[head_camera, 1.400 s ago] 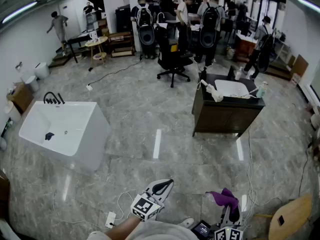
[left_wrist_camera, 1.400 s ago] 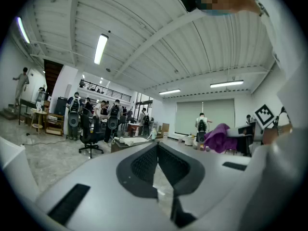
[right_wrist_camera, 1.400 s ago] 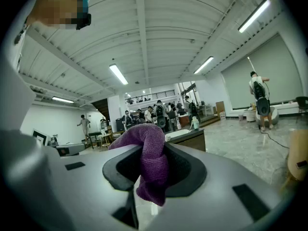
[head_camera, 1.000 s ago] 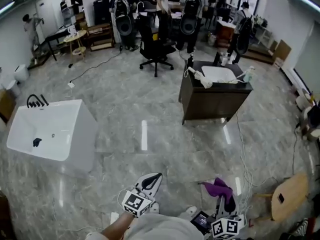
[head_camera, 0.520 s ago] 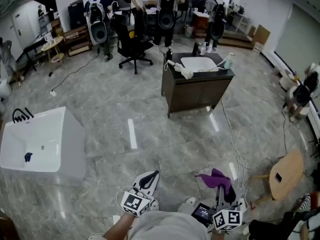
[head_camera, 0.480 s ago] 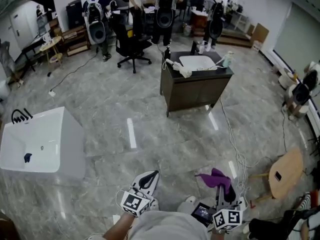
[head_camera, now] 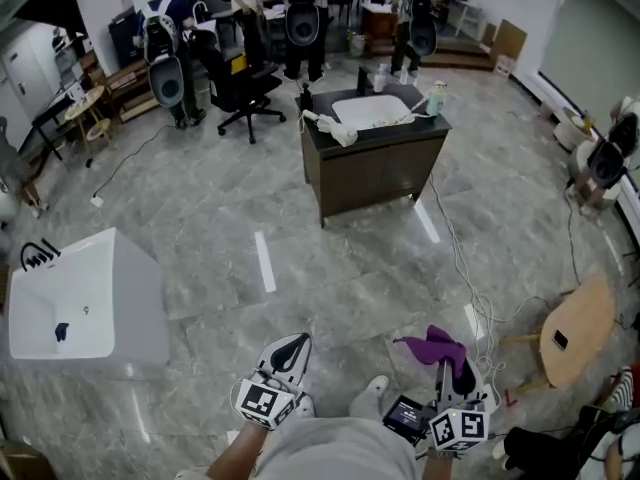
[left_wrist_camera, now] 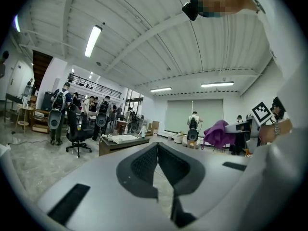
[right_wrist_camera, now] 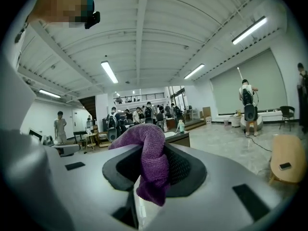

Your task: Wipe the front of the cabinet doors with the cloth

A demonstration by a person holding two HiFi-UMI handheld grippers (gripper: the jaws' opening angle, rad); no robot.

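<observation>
A dark brown cabinet point(head_camera: 368, 175) with a white sink top stands far ahead on the marble floor, its doors facing me. My right gripper point(head_camera: 444, 370) is low at the right, shut on a purple cloth point(head_camera: 434, 346) that bunches above its jaws; the cloth point(right_wrist_camera: 150, 162) fills the jaws in the right gripper view. My left gripper point(head_camera: 289, 350) sits low at the left, shut and empty. In the left gripper view the cabinet point(left_wrist_camera: 118, 143) shows small beyond the closed jaws.
A white bathtub point(head_camera: 70, 306) stands at the left. A round wooden stool point(head_camera: 576, 330) is at the right, with cables point(head_camera: 470, 288) trailing over the floor. An office chair point(head_camera: 238, 83) and several people stand behind the cabinet.
The view has swung right and the cabinet now sits nearer the middle and a bit larger. Both grippers keep their places low in the view, the cloth still held.
</observation>
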